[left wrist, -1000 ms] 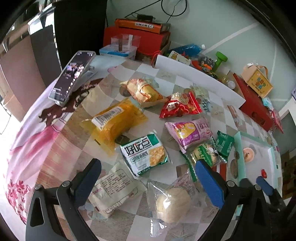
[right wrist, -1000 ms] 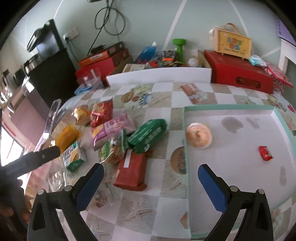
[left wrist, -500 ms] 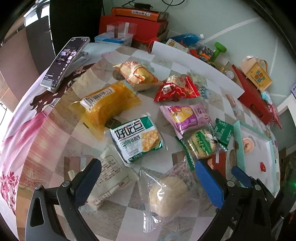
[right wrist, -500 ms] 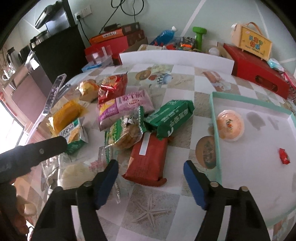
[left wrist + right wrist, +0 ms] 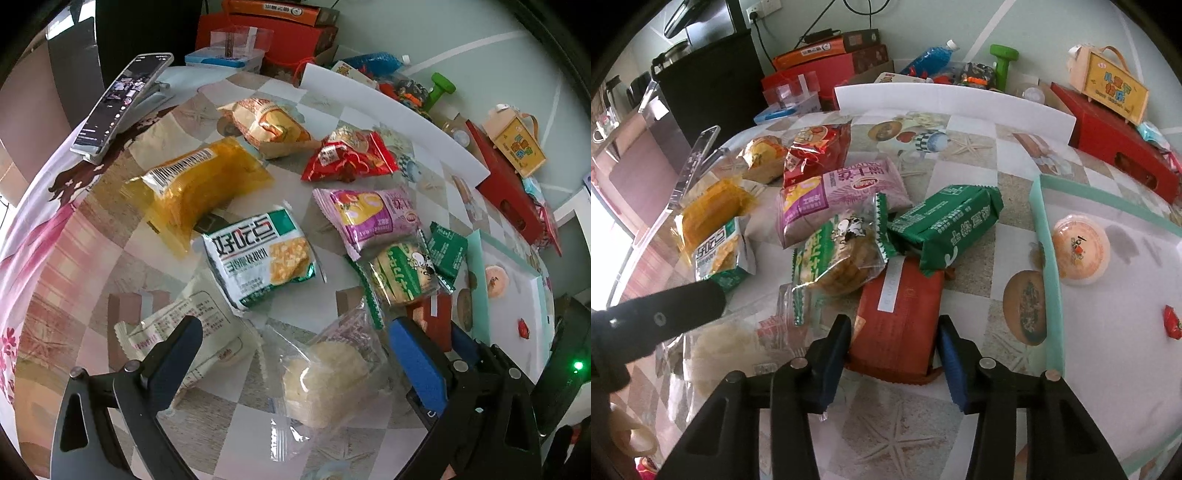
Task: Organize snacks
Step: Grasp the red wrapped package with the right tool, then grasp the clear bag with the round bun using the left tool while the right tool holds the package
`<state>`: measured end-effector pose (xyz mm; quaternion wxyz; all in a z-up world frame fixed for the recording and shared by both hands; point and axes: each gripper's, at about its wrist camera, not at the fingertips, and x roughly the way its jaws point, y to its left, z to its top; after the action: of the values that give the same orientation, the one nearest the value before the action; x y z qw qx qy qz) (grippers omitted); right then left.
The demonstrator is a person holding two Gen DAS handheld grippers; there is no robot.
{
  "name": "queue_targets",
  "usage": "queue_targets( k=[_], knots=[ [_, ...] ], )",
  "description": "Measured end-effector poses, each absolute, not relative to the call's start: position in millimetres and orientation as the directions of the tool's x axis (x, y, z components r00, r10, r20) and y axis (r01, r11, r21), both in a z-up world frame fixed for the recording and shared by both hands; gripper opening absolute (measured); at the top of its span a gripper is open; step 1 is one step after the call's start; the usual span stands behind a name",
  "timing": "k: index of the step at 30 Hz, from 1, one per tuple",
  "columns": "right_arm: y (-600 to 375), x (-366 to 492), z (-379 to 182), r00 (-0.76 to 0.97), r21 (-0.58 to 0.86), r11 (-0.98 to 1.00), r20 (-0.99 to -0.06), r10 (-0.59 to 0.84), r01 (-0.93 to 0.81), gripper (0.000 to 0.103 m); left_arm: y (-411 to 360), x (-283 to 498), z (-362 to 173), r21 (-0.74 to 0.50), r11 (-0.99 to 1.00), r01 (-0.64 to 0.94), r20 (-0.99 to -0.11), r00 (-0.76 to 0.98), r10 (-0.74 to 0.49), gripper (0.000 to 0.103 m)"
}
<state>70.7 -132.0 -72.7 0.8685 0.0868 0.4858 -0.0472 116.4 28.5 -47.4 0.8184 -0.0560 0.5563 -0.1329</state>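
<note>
As the red packet [image 5: 899, 325] lies flat on the table [image 5: 975, 206] between the two jaws of the right gripper [image 5: 892, 354], it is clearly the thing to be taken now; the jaws are closing on its near end, and I cannot tell if the pads already press its sides. It looks like a wrapped block, rather stiff and light, with a smooth, glossy wrapper that may slip; I judge that a hold across the short width, at the near end where the fingers stand, is good, but too hard a squeeze could break biscuits inside. Its far end is under the green packet [image 5: 947, 225] and touches the clear bag of round biscuits [image 5: 842, 254], so a pull could drag these with it. Just to the right is the teal-edged tray [image 5: 1047, 258], which holds a round orange cup [image 5: 1080, 251] and a small red candy [image 5: 1172, 321]; the tray is probably the goal. The left gripper [image 5: 295, 354] hangs with wide jaws, holding nothing, over a clear bag with a pale cake [image 5: 325, 373]; this bag is soft and crinkly and easy to crush. Beyond it lie the white and green packet [image 5: 258, 258] and the purple packet [image 5: 369, 218].
</note>
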Motion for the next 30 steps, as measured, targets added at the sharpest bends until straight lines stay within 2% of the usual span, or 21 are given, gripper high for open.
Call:
queue_targets(
  k=[25, 28, 30],
  knots=[
    [-144, 13, -70, 0.47, 0.106, 0.964, -0.882, -0.023, 0.245, 0.048, 4, 86, -77, -0.262, 0.948, 0.178, -0.922, 0.243, -0.3, 0.101],
    [-144, 13, -70, 0.468, 0.105, 0.964, -0.884, -0.023, 0.245, 0.048, -1, 88, -80, -0.247, 0.95, 0.189, -0.926, 0.243, -0.289, 0.096],
    [-144, 14, -70, 0.467, 0.106, 0.964, -0.884, -0.021, 0.246, 0.048, -3, 88, -79, -0.24, 0.95, 0.201, -0.925, 0.248, -0.286, 0.089]
  ],
)
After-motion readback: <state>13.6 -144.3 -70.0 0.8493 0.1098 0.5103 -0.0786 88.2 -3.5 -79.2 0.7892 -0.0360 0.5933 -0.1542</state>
